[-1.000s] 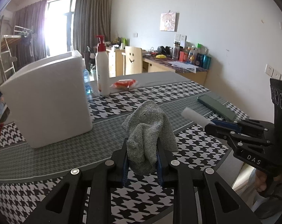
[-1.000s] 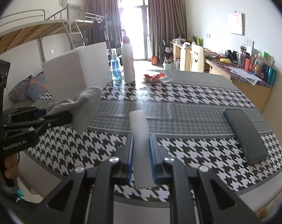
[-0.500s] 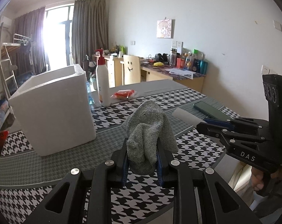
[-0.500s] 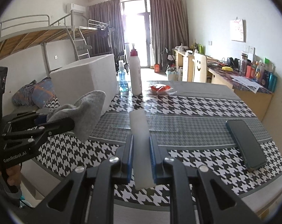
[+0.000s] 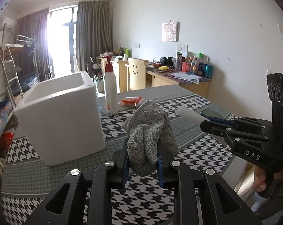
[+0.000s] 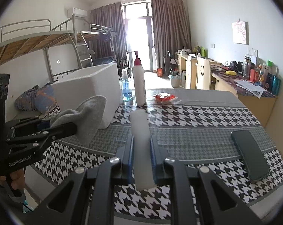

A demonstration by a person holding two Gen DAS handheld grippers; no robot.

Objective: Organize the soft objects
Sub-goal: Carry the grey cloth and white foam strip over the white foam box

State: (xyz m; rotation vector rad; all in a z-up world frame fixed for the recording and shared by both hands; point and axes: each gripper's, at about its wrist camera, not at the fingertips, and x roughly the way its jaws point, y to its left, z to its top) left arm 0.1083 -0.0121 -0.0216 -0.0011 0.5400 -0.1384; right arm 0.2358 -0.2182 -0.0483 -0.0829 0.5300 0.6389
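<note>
Both loads have lifted, the foam box (image 5: 60,120) sinking to centre-left. Grey sock (image 5: 150,136) centre frame, pinched by the left gripper (image 5: 143,166); right gripper (image 6: 141,161) clamps a white strip (image 6: 141,142). The sock's loose end could snag the box rim.

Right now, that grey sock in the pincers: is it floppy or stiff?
Probably floppy: the grey sock bunches and droops over the left gripper, sagging sideways in the right wrist view. Likely light, since the knit keeps its loose folds. Unlikely to slip; the jaws pinch it tight.
</note>
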